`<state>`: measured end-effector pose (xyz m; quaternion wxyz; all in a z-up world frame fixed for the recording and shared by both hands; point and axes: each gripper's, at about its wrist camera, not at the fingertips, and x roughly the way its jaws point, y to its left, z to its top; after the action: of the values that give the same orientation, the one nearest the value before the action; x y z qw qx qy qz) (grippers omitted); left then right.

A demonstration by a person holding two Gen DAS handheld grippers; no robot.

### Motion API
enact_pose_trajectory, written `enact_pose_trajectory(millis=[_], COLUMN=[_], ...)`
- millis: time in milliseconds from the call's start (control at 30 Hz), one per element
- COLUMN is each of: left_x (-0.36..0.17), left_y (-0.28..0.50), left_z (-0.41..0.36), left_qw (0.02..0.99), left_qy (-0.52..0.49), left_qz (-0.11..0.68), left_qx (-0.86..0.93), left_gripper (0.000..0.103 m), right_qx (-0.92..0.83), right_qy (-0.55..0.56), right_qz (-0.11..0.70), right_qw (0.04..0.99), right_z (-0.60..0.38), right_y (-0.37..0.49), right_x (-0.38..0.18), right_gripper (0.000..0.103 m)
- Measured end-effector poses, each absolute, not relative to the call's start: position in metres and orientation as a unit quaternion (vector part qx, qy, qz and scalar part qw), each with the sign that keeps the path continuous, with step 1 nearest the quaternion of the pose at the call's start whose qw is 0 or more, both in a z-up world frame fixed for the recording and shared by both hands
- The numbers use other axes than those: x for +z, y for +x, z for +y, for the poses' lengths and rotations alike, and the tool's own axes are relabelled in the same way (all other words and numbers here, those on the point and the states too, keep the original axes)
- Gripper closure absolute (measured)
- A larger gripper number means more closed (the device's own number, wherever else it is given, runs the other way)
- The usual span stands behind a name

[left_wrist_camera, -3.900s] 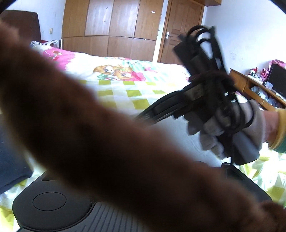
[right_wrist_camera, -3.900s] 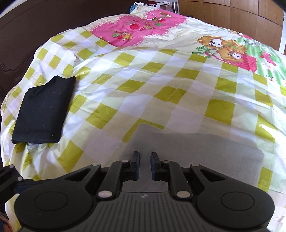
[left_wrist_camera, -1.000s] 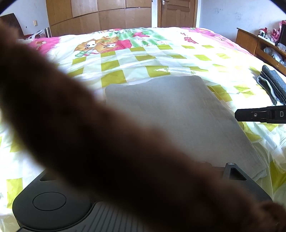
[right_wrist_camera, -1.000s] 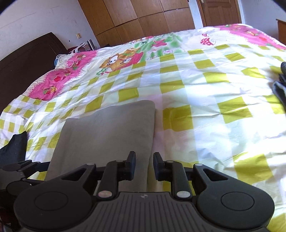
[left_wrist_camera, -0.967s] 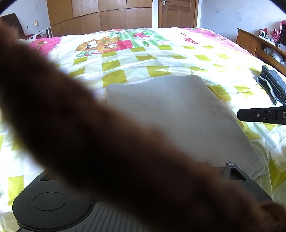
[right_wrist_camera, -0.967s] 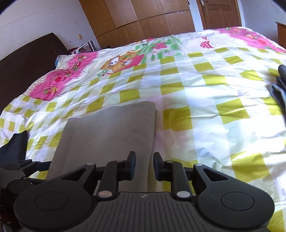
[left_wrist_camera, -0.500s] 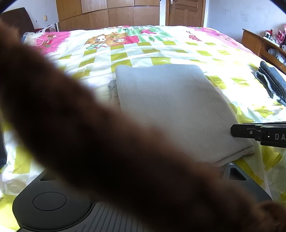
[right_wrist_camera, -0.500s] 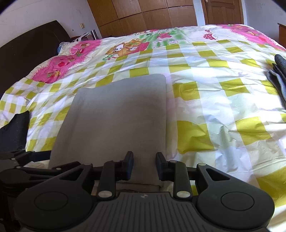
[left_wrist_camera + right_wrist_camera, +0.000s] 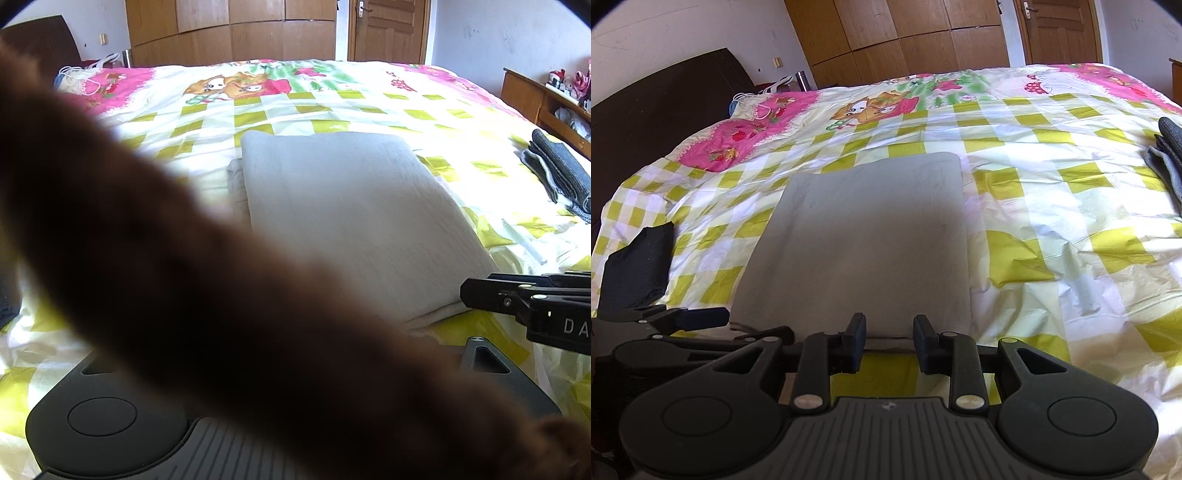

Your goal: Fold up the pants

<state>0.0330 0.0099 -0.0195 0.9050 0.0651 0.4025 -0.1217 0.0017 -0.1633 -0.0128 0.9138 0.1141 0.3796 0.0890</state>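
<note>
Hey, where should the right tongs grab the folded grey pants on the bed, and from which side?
Take the near edge of the grey pants, coming in low and straight ahead from the side nearest the camera. That edge shows stacked layers lying flat on the bedspread, and the right tongs already sit open just in front of it, so one finger could probably slide underneath and the other above.

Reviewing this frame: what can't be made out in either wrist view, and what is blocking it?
- Left wrist view: a blurred brown furry strip crosses the lens, hiding the left tongs' fingers; open or shut cannot be told.
- It also covers the near left part of the folded grey pants.
- Right wrist view: the dark grey folded garment is cut off by the right edge.
- The black folded garment is partly hidden behind the left tongs.
- The right tongs show clearly, open.
</note>
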Motion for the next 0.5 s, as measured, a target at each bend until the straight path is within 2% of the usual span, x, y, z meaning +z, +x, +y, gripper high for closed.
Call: enact_pose_trajectory(millis=[500], left_x=[-0.0226], left_y=[0.0222], left_z=[0.0049], left_qw=[0.909], left_qy=[0.086], left_qz=[0.394], left_qx=[-0.101], left_gripper=[0.017], right_qx=[0.085], right_qy=[0.118], right_qz=[0.383], right_qw=[0.912], right_z=[-0.1669], right_y=[-0.008], right_x=[-0.0208], right_gripper=[0.058])
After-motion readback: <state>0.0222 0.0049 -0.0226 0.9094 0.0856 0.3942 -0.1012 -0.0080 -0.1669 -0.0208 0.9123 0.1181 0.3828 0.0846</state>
